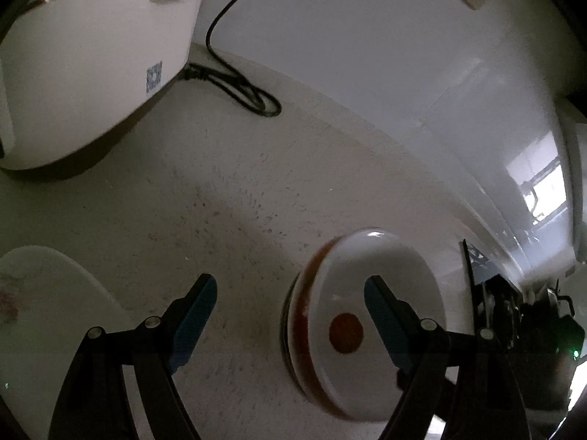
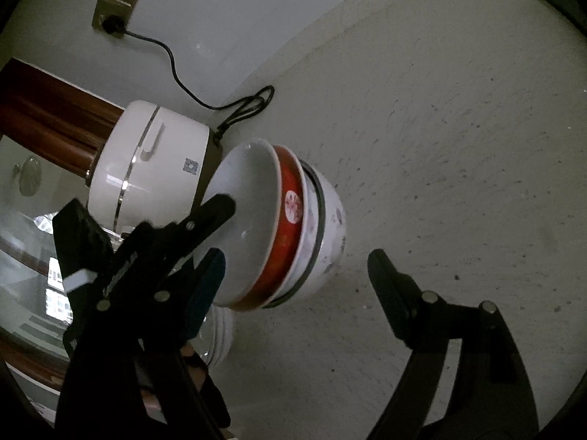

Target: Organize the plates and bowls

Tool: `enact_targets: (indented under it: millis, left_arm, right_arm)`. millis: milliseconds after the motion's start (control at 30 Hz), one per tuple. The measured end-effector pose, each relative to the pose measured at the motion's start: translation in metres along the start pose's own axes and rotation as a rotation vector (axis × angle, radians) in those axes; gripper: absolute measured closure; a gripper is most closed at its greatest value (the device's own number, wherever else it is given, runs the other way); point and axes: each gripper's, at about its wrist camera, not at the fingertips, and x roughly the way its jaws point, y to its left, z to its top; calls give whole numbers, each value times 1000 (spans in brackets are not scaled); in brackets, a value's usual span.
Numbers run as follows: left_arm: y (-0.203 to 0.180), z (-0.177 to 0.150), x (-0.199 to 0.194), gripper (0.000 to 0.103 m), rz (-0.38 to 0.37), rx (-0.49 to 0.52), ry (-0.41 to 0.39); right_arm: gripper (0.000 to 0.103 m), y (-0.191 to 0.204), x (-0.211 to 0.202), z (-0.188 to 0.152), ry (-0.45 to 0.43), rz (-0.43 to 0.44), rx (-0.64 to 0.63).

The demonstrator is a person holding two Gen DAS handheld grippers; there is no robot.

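Note:
A stack of nested bowls (image 2: 290, 227) stands on the pale countertop: a white bowl with a red outside on top, a white one below, a dark-rimmed speckled one at the bottom. In the left wrist view the stack (image 1: 348, 315) lies at the lower right, behind my right fingertip (image 1: 381, 304). My left gripper (image 1: 290, 308) is open and empty, with the stack's left edge between its jaws. My right gripper (image 2: 293, 275) is open and empty, just in front of the stack. A white plate (image 1: 47, 304) lies at the lower left.
A white rice cooker (image 1: 91, 66) stands at the back left, also in the right wrist view (image 2: 146, 161), its black cord (image 1: 234, 77) running to a wall socket (image 2: 117, 0). The other gripper's black body (image 2: 146, 264) crosses the stack's left side. A glass-topped wooden piece (image 2: 29, 249) is at left.

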Motion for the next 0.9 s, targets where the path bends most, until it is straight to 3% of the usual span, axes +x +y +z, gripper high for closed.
enact_targets:
  millis: [200,500,700,733,767,800,900]
  left_arm:
    - [-3,0,17,20,77,24,-18]
    - [-17,3,17,17,121,108,-62]
    - [-14,7,35,17,24,100,39]
    - [-12,7,38,25,3,93,48]
    - [-11,7,39,46,-46,87,61]
    - [-11,7,37,48,-78,93,62]
    - [-12,6,35,52,-60,110,49]
  right_arm:
    - [21,-1,18,2,17,-1,20]
    - [24,-13,23,6,32,92,85]
    - [25,-18,20,5,25,119,99]
    - [26,-18,20,5,26,122,98]
    - [29,-19,19,4,25,139,95]
    - [35,-18,19,3,27,159,93]
    - [36,-19,17,-2,1,154,93]
